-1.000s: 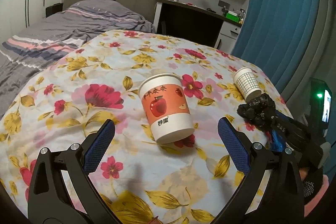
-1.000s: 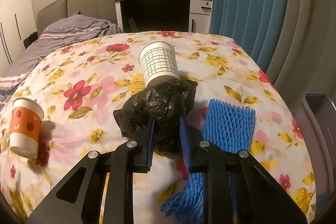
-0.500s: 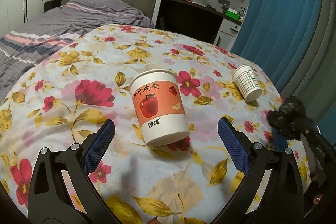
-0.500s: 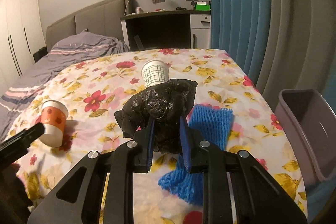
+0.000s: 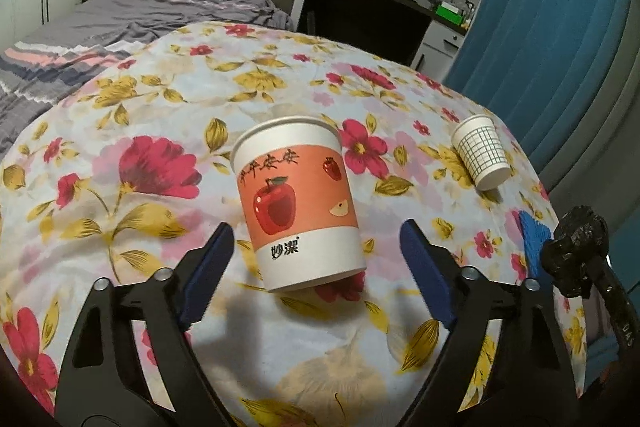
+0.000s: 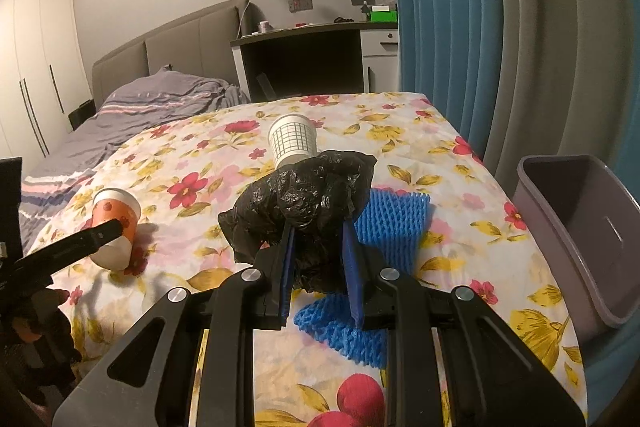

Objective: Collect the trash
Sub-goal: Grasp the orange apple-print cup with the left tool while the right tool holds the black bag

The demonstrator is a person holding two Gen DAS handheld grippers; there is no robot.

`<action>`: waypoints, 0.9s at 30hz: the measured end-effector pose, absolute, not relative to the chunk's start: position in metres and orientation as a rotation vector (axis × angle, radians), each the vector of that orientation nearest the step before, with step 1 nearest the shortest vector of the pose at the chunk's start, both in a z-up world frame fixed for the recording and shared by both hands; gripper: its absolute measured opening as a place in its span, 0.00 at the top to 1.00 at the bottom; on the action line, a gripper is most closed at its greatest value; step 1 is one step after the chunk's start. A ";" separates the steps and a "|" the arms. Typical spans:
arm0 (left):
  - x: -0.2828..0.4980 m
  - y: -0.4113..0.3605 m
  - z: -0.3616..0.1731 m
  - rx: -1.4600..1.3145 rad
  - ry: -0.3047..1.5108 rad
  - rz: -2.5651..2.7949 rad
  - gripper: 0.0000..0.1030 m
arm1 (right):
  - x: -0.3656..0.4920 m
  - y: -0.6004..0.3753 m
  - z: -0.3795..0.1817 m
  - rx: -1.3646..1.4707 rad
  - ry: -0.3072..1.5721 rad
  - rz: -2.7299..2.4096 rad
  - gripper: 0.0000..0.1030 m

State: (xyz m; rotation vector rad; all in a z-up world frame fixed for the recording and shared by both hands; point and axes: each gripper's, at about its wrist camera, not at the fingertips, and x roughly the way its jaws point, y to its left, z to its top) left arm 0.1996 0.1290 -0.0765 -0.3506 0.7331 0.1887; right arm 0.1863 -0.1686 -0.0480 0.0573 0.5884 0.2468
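Black bag (image 6: 308, 199), pinched in right claw (image 6: 318, 269), hides gridded cup's (image 6: 291, 141) base; left claw (image 5: 316, 267), just closing, stands spread around apple cup (image 5: 298, 207).

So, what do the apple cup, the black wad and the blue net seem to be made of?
Apple cup: probably paper, matte, with rolled rim and printed band. Black wad: thin plastic film, likely a bag; glossy, sharply crinkled. Blue net: probably soft foam mesh; matte, open diamond holes.
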 end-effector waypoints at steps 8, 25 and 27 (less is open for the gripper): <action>0.202 0.128 -0.082 -0.347 0.755 0.151 0.41 | 0.178 -0.167 -0.044 0.053 0.578 0.257 0.77; 0.151 0.082 -0.042 -0.274 0.614 0.077 0.42 | 0.145 -0.184 -0.034 0.070 0.550 0.272 0.77; 0.145 0.072 -0.038 -0.265 0.606 0.061 0.42 | 0.138 -0.187 -0.032 0.070 0.544 0.272 0.77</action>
